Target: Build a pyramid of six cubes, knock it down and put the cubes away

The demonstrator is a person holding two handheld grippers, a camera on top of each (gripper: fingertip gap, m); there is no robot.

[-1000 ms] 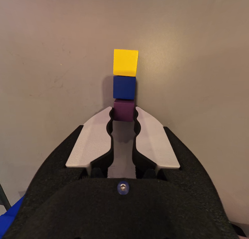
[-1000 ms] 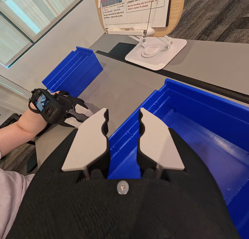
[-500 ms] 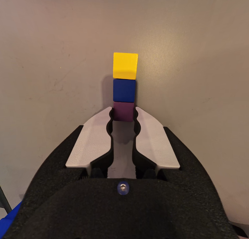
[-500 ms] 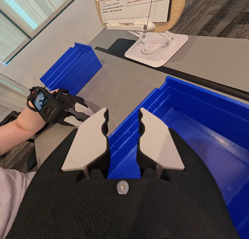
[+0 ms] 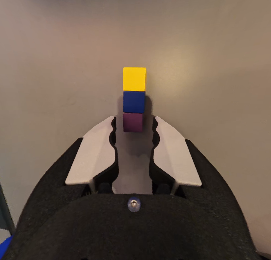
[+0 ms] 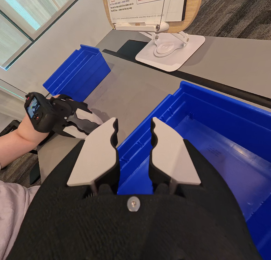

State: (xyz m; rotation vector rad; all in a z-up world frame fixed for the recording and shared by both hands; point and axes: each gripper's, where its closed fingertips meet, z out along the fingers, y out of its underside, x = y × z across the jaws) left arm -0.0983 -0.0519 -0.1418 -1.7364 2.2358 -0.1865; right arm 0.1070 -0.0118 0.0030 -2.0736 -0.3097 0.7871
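Observation:
In the left wrist view three cubes lie touching in a straight line on the grey mat [image 5: 58,62]: a purple cube [image 5: 132,122] nearest, a blue cube [image 5: 133,101] behind it, and a yellow cube [image 5: 134,78] farthest. My left gripper [image 5: 133,118] is open, its fingertips on either side of the purple cube with a gap on both sides. My right gripper [image 6: 134,119] is open and empty above the near blue bin [image 6: 220,106], which looks empty. The left gripper also shows in the right wrist view [image 6: 92,126], low over the mat; the cubes are hidden there.
A second blue bin [image 6: 76,74] lies at the mat's far left. A white stand [image 6: 168,50] holding a wooden board with a printed sheet stands at the back. A person's arm [image 6: 17,140] holds the left gripper. A blue corner [image 5: 5,242] shows at the lower left. Spacing between my two grippers at the tips: around 25 centimetres.
My left gripper has opened and let go of the purple cube, which now rests against the blue one. The right gripper has stayed open over the bin, shifting only slightly.

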